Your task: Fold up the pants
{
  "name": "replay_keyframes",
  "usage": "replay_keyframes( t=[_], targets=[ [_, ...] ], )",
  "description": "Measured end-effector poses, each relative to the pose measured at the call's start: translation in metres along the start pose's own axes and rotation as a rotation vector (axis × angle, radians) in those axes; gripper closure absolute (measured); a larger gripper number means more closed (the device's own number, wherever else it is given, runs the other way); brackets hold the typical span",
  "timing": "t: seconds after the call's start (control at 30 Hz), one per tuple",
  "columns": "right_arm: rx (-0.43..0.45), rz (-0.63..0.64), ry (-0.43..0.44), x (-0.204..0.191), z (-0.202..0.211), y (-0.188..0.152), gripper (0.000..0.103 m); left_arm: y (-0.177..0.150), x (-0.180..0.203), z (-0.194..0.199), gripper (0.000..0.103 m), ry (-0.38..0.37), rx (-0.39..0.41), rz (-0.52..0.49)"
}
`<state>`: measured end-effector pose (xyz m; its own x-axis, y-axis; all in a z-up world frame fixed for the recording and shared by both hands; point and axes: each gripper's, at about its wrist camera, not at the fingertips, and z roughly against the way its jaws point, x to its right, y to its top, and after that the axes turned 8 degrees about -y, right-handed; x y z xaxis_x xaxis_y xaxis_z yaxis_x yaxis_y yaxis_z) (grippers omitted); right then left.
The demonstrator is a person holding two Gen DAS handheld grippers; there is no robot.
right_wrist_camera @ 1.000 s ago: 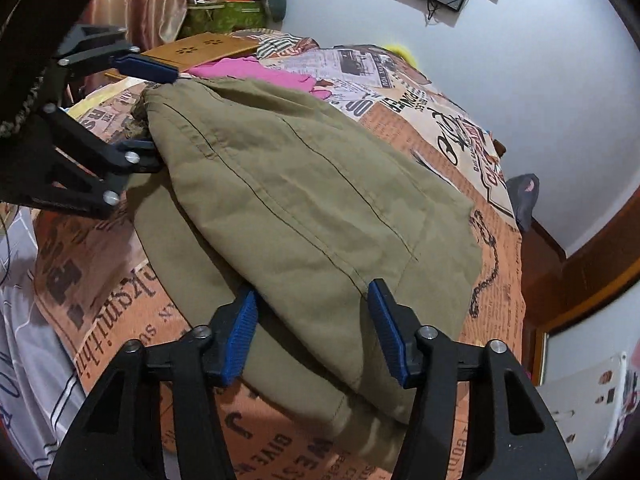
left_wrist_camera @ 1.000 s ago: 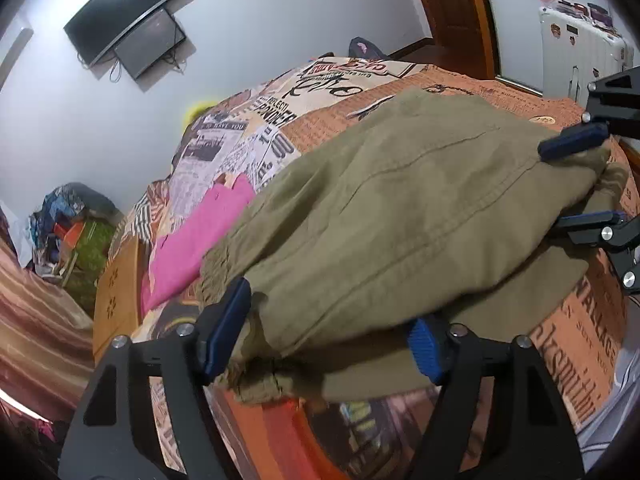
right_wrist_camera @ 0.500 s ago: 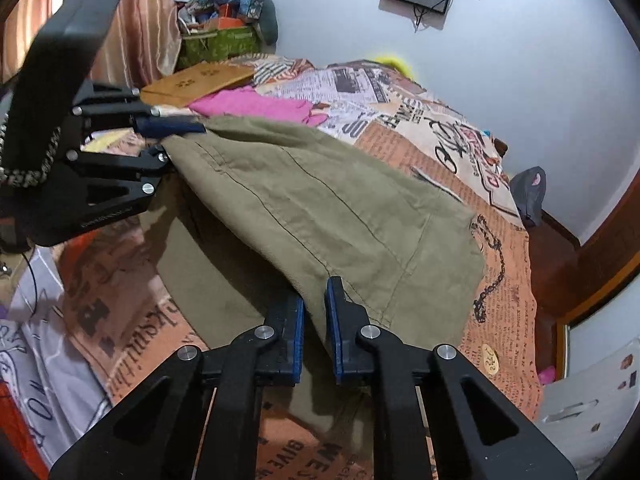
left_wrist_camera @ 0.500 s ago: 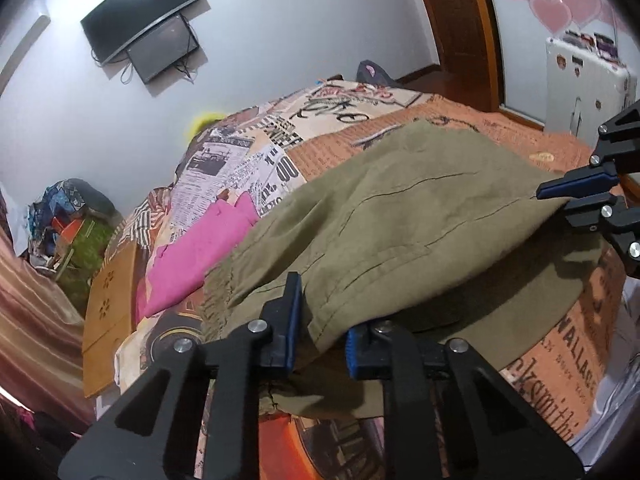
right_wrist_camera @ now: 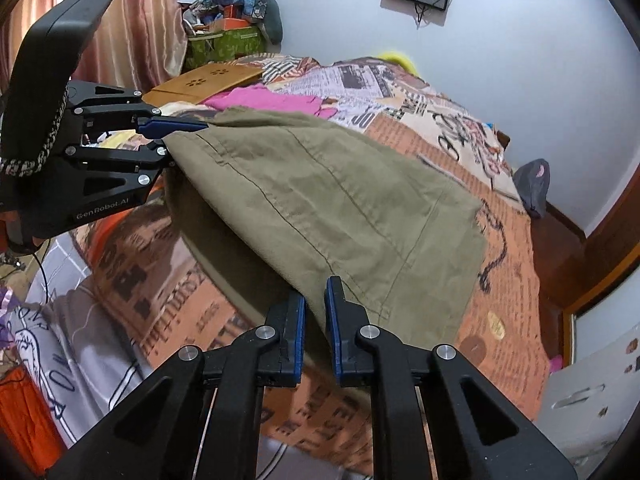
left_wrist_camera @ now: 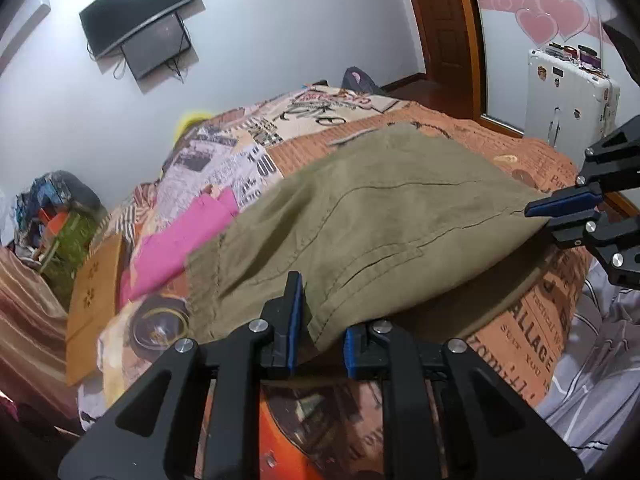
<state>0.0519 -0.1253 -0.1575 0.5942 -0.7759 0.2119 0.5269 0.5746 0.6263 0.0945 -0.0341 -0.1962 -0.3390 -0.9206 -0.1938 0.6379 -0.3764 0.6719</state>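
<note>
Soft indoor light, glare on the wall screen [left_wrist_camera: 138,20], strong fisheye bending, dark vignetted corners, slight blur.

Bed [left_wrist_camera: 532,332]: covered by a patchwork bedspread [right_wrist_camera: 508,280] printed with newspaper text, orange panels and lettering; at the near edge a grey-white sheet [left_wrist_camera: 592,372] with dark line drawings shows.

Lying directly on the bedspread:
- Olive-green pants [left_wrist_camera: 380,216], spread across the orange section; the near edge is raised off the cover, the far part rests flat on it.
- Pink garment [left_wrist_camera: 180,240], just beside the pants on the side towards the curtain, one edge tucked under the olive cloth.
- Light wooden board [right_wrist_camera: 208,80] with flower-shaped cut-outs, at the bed's edge beyond the pink garment.
- Yellow item [left_wrist_camera: 188,124] at the far end by the wall, kind cannot be determined.
</note>
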Motion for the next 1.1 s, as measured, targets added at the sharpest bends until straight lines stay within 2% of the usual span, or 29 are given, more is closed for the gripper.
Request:
replay_keyframes(
  t=[0.27, 0.57, 0.7, 0.8, 0.9, 0.97, 1.1],
  targets=[
    [-0.043, -0.063, 0.037, 0.004, -0.001, -0.015, 0.090, -0.015, -0.001, 0.008, 0.084, -0.062, -0.013, 0.046],
    [-0.045, -0.174, 0.037, 0.029, 0.030, -0.026, 0.089, -0.014, -0.016, 0.038, 0.084, -0.176, -0.032, 0.127],
    [-0.025, -0.241, 0.039, 0.047, 0.035, -0.019, 0.087, -0.005, -0.031, 0.055, 0.084, -0.279, -0.004, 0.194],
    [-0.010, -0.306, 0.056, 0.059, 0.025, -0.009, 0.079, 0.004, -0.042, 0.064, 0.080, -0.284, 0.034, 0.236],
    [-0.004, -0.354, 0.076, 0.065, 0.008, 0.001, 0.077, 0.014, -0.052, 0.055, 0.079, -0.265, 0.034, 0.295],
    [-0.024, -0.386, 0.088, 0.067, -0.011, 0.004, 0.077, 0.017, -0.057, 0.038, 0.079, -0.282, 0.019, 0.345],
    [-0.115, -0.438, 0.120, 0.068, -0.042, -0.010, 0.077, 0.005, -0.060, -0.003, 0.079, -0.293, -0.070, 0.404]
  ],
)
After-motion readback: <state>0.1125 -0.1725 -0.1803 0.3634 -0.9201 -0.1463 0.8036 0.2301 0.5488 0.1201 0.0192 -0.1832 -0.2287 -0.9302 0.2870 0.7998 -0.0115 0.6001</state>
